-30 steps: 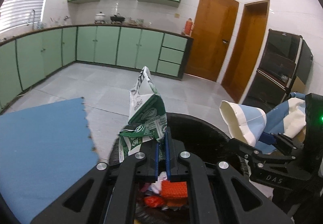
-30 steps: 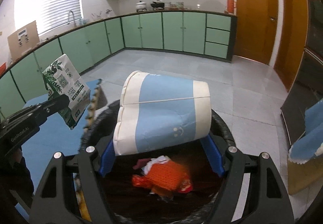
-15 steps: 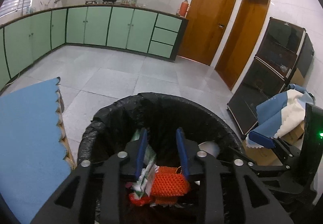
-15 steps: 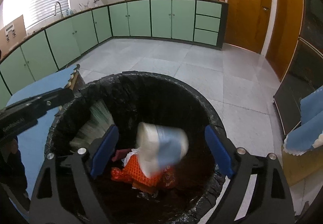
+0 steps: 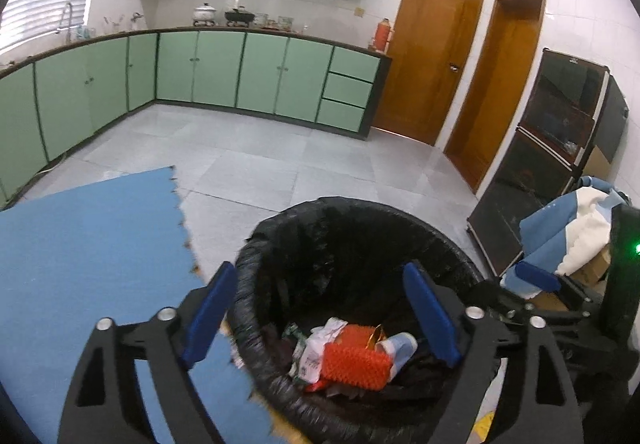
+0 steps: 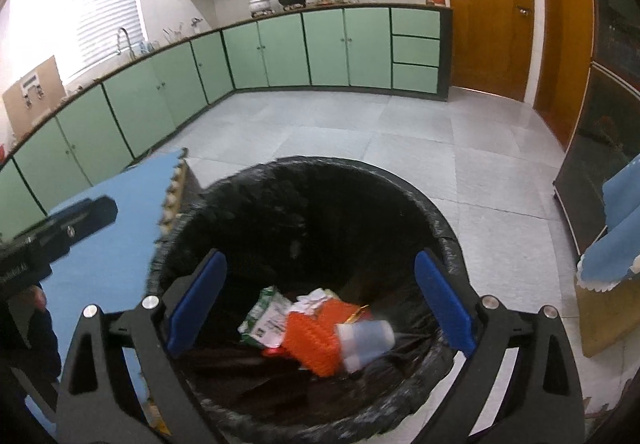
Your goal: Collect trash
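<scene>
A black-lined trash bin (image 5: 340,212) (image 6: 400,184) stands on the floor below both grippers. Inside lie a green and white carton (image 6: 266,318) (image 5: 308,358), an orange net piece (image 6: 310,340) (image 5: 356,360) and a blue and white paper cup (image 6: 366,340) (image 5: 400,348). My left gripper (image 5: 320,316) is open and empty over the bin's left rim. My right gripper (image 6: 320,304) is open and empty over the bin's mouth. The right gripper also shows at the right edge of the left wrist view (image 5: 536,276), and the left gripper's body at the left of the right wrist view (image 6: 60,228).
A blue foam mat (image 5: 80,244) (image 6: 120,212) lies left of the bin. A dark cabinet (image 5: 552,148) and a box with blue and white cloth (image 5: 576,228) stand at the right. Green kitchen cabinets (image 5: 240,72) line the far wall beyond grey floor tiles.
Both grippers have opened wide. The carton dropped from the left gripper and the cup from the right; both now lie in the bin.
</scene>
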Demonstrator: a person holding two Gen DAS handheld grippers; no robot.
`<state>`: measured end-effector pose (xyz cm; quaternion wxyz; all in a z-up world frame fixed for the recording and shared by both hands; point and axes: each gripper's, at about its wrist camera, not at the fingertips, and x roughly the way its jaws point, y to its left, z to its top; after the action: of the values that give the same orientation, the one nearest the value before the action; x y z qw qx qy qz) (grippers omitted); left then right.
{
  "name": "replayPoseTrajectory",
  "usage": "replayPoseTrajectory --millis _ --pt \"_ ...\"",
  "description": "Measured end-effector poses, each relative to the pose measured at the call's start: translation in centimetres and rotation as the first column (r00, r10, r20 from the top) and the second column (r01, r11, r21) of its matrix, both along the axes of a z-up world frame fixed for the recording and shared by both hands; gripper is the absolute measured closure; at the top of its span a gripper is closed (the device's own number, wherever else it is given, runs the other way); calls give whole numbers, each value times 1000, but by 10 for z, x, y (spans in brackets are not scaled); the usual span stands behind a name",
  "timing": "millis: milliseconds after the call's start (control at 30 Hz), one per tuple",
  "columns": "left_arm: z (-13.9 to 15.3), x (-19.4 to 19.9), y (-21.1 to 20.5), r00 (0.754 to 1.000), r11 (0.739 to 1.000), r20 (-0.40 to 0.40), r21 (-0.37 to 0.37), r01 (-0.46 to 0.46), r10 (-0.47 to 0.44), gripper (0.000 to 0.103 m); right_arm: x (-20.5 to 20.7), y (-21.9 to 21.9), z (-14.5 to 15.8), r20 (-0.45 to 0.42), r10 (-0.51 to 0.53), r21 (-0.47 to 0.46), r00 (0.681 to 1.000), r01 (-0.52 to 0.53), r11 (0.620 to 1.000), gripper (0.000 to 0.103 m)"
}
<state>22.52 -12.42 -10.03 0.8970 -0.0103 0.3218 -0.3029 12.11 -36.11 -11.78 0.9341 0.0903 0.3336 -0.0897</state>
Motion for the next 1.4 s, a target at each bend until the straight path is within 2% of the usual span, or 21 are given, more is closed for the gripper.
replayPoseTrajectory --millis 267,633,967,1400 --pt "24 -36 38 995 995 53 51 -84 81 10 -31 35 39 62 57 1 996 -57 998 6" --pt "49 -78 68 988 990 86 43 -131 127 10 -61 58 81 105 82 -20 991 -80 997 5" --pt "67 -100 76 981 990 137 28 -141 136 10 -77 71 91 117 113 -31 987 -110 993 5" --pt "75 -113 80 976 989 169 26 -145 138 10 -91 79 99 135 119 -55 984 -112 992 5"
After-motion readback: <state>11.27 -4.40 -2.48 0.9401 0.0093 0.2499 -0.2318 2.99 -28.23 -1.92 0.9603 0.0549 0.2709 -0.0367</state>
